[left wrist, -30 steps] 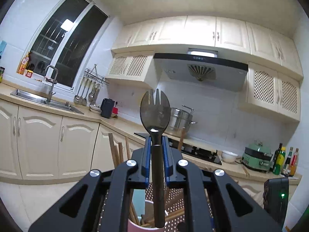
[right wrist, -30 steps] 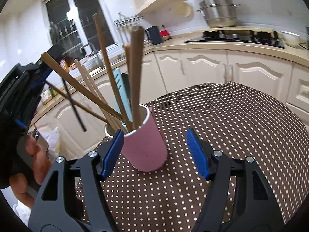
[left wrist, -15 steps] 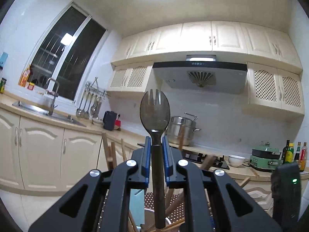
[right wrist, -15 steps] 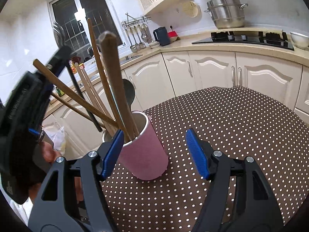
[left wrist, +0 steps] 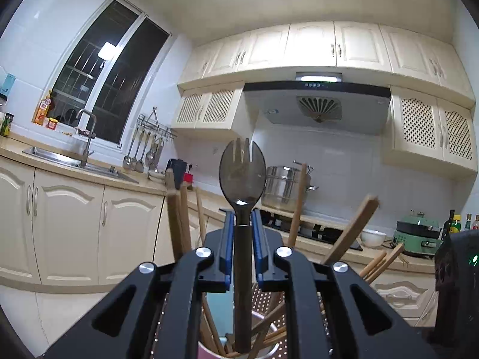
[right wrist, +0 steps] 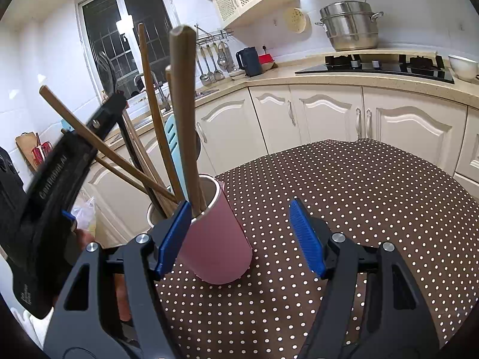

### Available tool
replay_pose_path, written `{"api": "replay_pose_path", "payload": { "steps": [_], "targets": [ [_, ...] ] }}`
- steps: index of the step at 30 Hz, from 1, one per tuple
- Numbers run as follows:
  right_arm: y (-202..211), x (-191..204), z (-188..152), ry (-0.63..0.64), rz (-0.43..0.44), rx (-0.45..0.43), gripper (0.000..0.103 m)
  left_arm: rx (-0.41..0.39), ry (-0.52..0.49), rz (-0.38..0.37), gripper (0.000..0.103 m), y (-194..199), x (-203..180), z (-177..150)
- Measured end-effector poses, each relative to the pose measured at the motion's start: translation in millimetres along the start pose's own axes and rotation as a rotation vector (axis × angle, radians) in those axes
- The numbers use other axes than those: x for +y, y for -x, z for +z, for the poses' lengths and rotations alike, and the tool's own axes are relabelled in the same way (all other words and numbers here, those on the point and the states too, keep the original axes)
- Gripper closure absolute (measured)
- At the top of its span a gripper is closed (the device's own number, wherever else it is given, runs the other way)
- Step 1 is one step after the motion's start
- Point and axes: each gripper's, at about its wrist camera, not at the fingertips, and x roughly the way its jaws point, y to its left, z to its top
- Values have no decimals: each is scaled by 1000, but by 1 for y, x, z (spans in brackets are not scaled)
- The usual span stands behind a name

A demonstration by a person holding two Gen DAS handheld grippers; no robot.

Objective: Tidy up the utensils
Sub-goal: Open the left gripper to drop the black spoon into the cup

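A pink utensil cup (right wrist: 217, 245) stands on the dotted tablecloth (right wrist: 344, 197) and holds several wooden utensils (right wrist: 182, 113) and a light blue one (right wrist: 176, 149). My left gripper (left wrist: 242, 224) is shut on a dark spork (left wrist: 242, 176), head up, its handle end down inside the cup (left wrist: 206, 354). In the right wrist view the left gripper (right wrist: 60, 179) reaches over the cup from the left. My right gripper (right wrist: 239, 239) is open and empty, its left pad touching or just in front of the cup's side.
Cream cabinets and a counter (right wrist: 329, 80) run behind the table, with a sink (left wrist: 77, 161), a hob (right wrist: 377, 65) and a steel pot (right wrist: 348, 27). The tablecloth stretches to the right of the cup.
My left gripper has lowered the spork, so its handle end now sits inside the cup among the wooden utensils. My right gripper stays open beside the cup.
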Motion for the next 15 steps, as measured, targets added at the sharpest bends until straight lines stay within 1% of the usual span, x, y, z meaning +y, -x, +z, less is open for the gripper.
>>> {"api": "replay_pose_path", "payload": {
  "steps": [8,10,11,12,13,15],
  "targets": [
    [3,1,0,-2,-8,-10,35,55,-2,2,91,-2,4,-10],
    [4,1,0,-3,-11,-10,35,83,-1,0,90,-4,6,-11],
    [5,2,0,-3,-14,-12,35,91,5,-7,81,-4,7,-11],
    [5,3,0,-2,-18,-14,35,96,7,-12,75,-2,7,-10],
    [6,4,1,-1,-21,-16,35,94,4,-13,66,0,6,-9],
    [9,6,1,-2,-25,-20,35,89,-26,-5,61,6,3,-7]
  ]
}}
